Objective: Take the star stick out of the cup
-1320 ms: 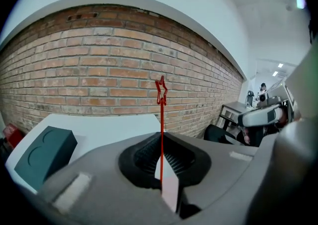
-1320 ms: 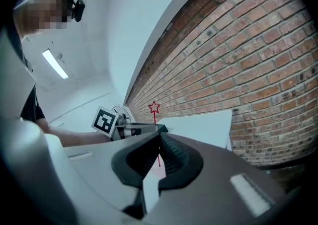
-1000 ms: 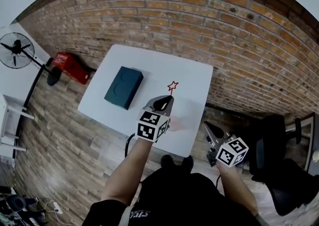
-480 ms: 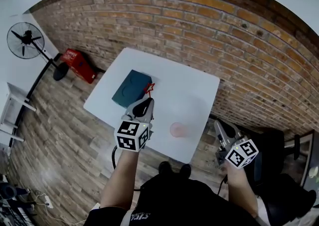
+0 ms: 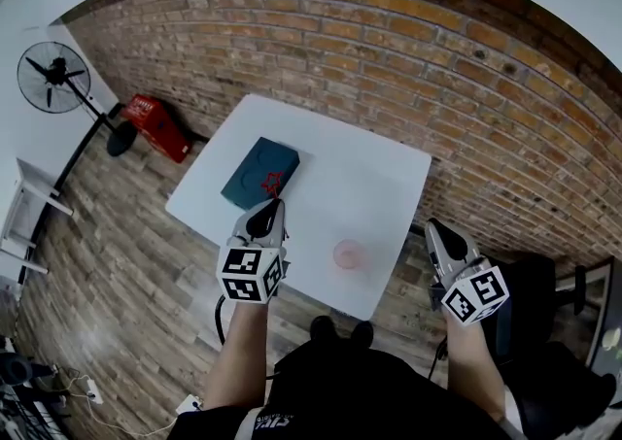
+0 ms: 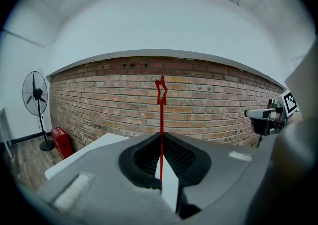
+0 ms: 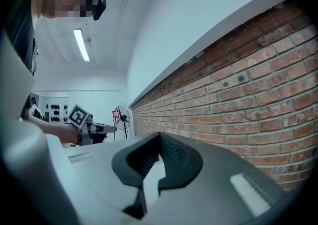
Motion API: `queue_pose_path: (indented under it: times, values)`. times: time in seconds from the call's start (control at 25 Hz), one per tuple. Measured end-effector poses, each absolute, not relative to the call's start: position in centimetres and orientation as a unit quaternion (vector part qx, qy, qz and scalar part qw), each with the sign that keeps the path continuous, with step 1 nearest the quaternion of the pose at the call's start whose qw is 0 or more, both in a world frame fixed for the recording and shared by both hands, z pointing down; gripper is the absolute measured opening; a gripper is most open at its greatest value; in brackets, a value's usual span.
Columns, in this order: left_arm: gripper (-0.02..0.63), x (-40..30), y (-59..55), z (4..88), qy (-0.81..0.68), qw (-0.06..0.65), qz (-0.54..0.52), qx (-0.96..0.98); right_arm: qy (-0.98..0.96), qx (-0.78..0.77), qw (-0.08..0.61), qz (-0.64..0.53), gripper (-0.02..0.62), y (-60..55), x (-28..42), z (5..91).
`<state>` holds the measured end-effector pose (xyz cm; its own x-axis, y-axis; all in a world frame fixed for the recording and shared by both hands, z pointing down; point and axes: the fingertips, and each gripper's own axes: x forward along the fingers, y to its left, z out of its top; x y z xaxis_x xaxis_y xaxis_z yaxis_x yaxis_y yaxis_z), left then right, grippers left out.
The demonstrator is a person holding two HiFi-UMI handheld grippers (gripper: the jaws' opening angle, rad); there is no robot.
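The red star stick (image 5: 273, 182) is out of the cup; my left gripper (image 5: 269, 210) is shut on its thin shaft. The star end hangs over the dark blue box (image 5: 251, 168). In the left gripper view the star stick (image 6: 161, 119) stands upright between the pinched jaws of my left gripper (image 6: 161, 163), its star against the brick wall. The pink cup (image 5: 350, 255) stands apart near the table's front edge, right of that gripper. My right gripper (image 5: 436, 232) hovers off the table's right side, jaws together, nothing in them. The right gripper view shows my right gripper (image 7: 149, 169) and the left gripper (image 7: 94, 128) far off.
The white table (image 5: 360, 176) stands against a brick wall (image 5: 408, 50). A standing fan (image 5: 53, 79) and a red box (image 5: 157, 125) are on the wooden floor to the left. A black chair (image 5: 549, 302) is at the right, behind my right gripper.
My left gripper has carried the star stick leftward, away from the cup, to above the blue box. The right gripper has risen slightly beside the table.
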<state>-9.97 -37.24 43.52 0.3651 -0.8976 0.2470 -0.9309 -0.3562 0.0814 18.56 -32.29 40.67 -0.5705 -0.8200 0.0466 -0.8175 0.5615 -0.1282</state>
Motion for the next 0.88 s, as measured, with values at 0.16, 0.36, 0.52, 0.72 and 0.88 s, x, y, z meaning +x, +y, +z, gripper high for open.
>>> queue_pose_path:
  times: [0.16,0.36,0.52,0.72,0.88]
  values:
    - [0.014,-9.3,-38.1,43.5,-0.549,0.099,0.090,0.825,0.895,-0.443,-0.015,-0.054,-0.005,-32.4,17.7,40.4]
    - [0.014,-8.9,-39.1,42.2,-0.551,0.087,0.090,0.825,0.909,-0.414,-0.047,-0.004,-0.005,-33.4,16.5,38.5]
    - [0.014,-9.0,-38.7,42.2,-0.553,0.089,0.087,0.824,0.905,-0.424,-0.037,0.000,-0.005,-33.8,16.5,37.5]
    - [0.014,-10.1,-37.9,42.6,-0.563,0.098,0.082,0.817,0.900,-0.434,-0.035,0.006,-0.005,-32.4,16.6,37.5]
    - [0.014,-10.6,-37.8,42.6,-0.568,0.097,0.082,0.813,0.897,-0.442,-0.033,-0.001,-0.005,-32.4,17.3,38.0]
